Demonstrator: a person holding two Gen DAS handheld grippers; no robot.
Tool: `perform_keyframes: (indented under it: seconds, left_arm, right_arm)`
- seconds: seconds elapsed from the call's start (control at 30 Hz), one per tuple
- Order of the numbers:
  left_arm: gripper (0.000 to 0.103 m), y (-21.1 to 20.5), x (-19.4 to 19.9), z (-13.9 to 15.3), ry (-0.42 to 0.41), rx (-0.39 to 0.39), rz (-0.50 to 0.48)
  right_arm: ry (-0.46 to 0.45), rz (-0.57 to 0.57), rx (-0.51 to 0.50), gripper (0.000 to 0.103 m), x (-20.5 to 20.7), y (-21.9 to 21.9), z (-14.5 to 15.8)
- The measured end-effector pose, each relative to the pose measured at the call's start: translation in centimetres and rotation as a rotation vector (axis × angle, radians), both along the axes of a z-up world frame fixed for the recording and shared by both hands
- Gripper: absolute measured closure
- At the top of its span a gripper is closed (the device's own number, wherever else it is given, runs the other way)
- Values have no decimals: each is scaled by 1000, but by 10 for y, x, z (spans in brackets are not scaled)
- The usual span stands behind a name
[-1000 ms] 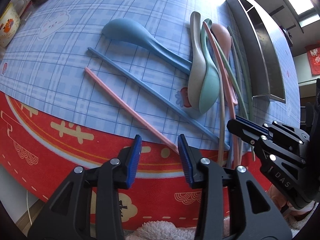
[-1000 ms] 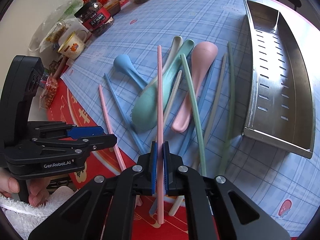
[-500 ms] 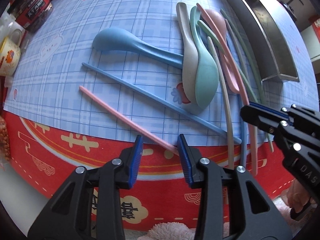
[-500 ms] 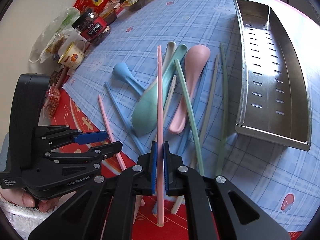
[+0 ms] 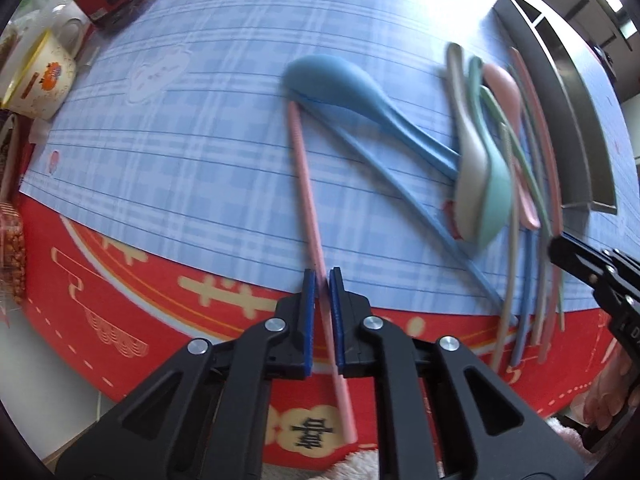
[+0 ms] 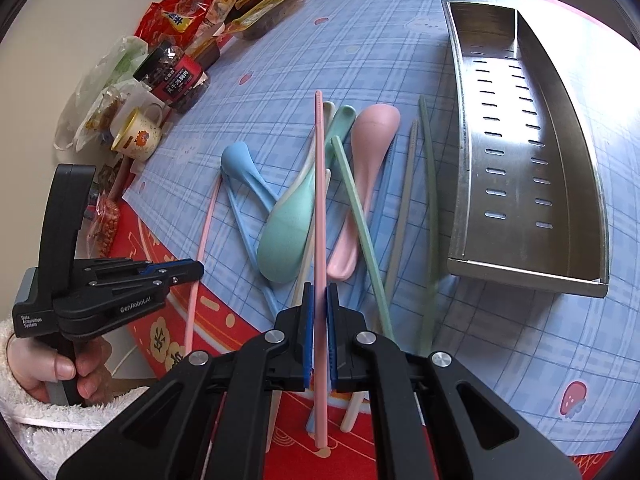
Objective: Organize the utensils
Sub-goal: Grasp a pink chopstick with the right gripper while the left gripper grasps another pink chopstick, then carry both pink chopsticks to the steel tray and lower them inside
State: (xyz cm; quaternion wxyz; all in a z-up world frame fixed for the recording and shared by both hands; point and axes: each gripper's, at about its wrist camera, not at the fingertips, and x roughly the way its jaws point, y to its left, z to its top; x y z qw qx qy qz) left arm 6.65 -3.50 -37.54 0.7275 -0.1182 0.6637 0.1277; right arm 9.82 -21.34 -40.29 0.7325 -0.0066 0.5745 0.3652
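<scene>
My left gripper (image 5: 322, 276) is shut on a pink chopstick (image 5: 306, 184) near its thick end, at the table's front edge. The chopstick's far tip lies beside the blue spoon (image 5: 348, 88). My right gripper (image 6: 319, 292) is shut on a second pink chopstick (image 6: 319, 200), held above the pile. In that pile lie a green spoon (image 6: 288, 232), a pink spoon (image 6: 368, 140), a beige spoon (image 5: 464, 152), a blue chopstick (image 5: 400, 184) and green and grey chopsticks (image 6: 360, 220). The left gripper (image 6: 198, 270) shows in the right wrist view, low at the left.
A perforated steel tray (image 6: 520, 276) lies empty to the right of the pile. A mug (image 6: 138, 136), a dark jar (image 6: 176, 76) and snack packets (image 6: 180, 20) crowd the table's far left. A hand in a white fleece sleeve (image 6: 48, 368) holds the left gripper.
The left gripper slid over the lone pink chopstick and shut on it, and the chopstick swung so that its tip lies by the blue spoon. The right gripper still holds its chopstick.
</scene>
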Motion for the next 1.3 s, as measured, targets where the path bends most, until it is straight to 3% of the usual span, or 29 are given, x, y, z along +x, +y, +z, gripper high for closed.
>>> perform_keyframes:
  seconds: [0.07,0.27,0.67,0.73,0.9,1.3]
  left_arm:
    - [92,11,3,0,-5,19,18]
    - [90,33,-13,0,-19,-21,5]
    - [92,13,-39,1,-28,18,-62]
    - [92,23,-77,-2,-40,-15,-38]
    - [92,49,-83,0,-75,-78,41]
    - [92,101,-89,35,-159,-145,143]
  right_arm:
    - [1,-5,0,97,-1,0,0]
    - [6,-10,3,97,-3,1,1]
    - [17,-17,1,97,-8,8,1]
    - [20,-19,2,97,-9,8,1]
    - [26,-30,13,97,-12,6,1]
    - [26,-90,24,97,-9,-9,11]
